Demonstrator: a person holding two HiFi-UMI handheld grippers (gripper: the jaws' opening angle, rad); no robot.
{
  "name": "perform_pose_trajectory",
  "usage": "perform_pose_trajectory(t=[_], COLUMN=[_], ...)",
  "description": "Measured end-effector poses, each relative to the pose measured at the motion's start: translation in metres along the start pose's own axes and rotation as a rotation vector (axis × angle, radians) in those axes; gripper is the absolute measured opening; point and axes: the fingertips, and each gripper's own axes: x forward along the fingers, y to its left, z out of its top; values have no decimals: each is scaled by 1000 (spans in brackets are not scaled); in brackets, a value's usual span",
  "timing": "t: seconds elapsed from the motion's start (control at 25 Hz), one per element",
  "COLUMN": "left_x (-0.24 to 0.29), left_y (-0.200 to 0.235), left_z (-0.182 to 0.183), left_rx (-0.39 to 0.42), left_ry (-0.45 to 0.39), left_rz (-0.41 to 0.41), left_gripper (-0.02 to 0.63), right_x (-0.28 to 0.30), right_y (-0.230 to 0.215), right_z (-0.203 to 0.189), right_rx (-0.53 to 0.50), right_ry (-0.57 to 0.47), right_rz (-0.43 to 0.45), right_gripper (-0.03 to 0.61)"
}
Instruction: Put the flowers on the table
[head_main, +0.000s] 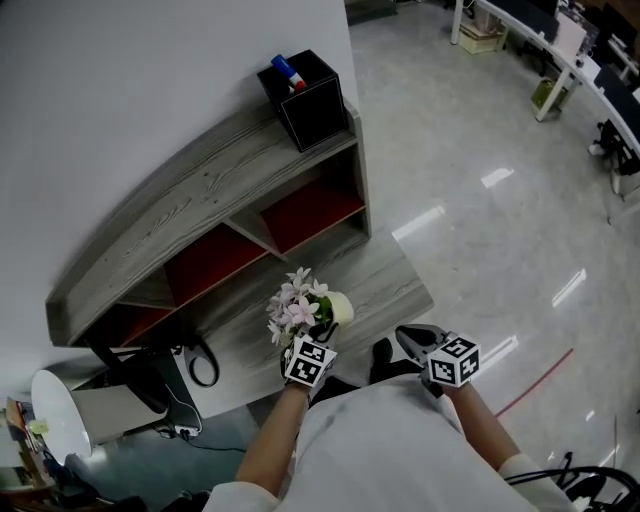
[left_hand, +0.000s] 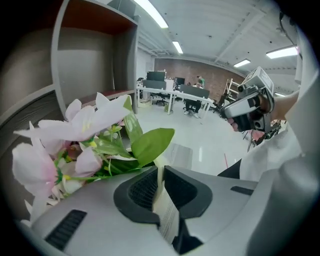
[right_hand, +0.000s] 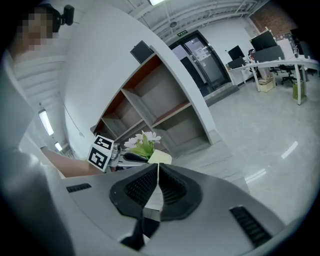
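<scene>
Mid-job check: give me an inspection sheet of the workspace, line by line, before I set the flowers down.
Surface: grey wooden table, in front of the shelf unit.
Job's things: flowers in a pale pot, held over the table; cannot tell whether the pot touches it.
Clutter: black box with markers on top of the shelf unit.
Grippers: left tongs shut on the pot's rim; right tongs shut, holding nothing.
Cables: black loop, cable or strap, at the table's left end.
Surroundings: glossy floor, office desks beyond.
</scene>
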Motion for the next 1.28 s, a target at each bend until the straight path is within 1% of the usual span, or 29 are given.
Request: perform_pose_trajectory(t=[0.16, 0.4, 0.52, 0.84, 1.0, 1.16, 1.28], left_x=[28, 62, 85, 140, 167, 184, 195], left_y=[2, 5, 12, 20, 26, 32, 34], left_z=[6, 23, 26, 29, 32, 37, 40], left_rx=[36, 98, 113, 186, 205, 240, 243], left_ry=[51, 95, 123, 200, 243, 262, 275], left_rz=[18, 1, -1, -6, -15, 28, 46], left_gripper=[52, 52, 52, 54, 57, 57, 57], right_x=[-5, -4, 1, -1, 0, 0, -2], right_y=[-21, -36, -43, -53, -55, -59, -63], right_z=[-4, -12, -11, -8, -7, -10, -12], right_rx=[30, 84, 100, 167, 191, 215, 228], right_ry=[7, 16, 9, -30, -44, -47, -47], right_rz=[-7, -18, -30, -108, -140, -161, -173], right_gripper=[20, 20, 20, 20, 20, 20, 20])
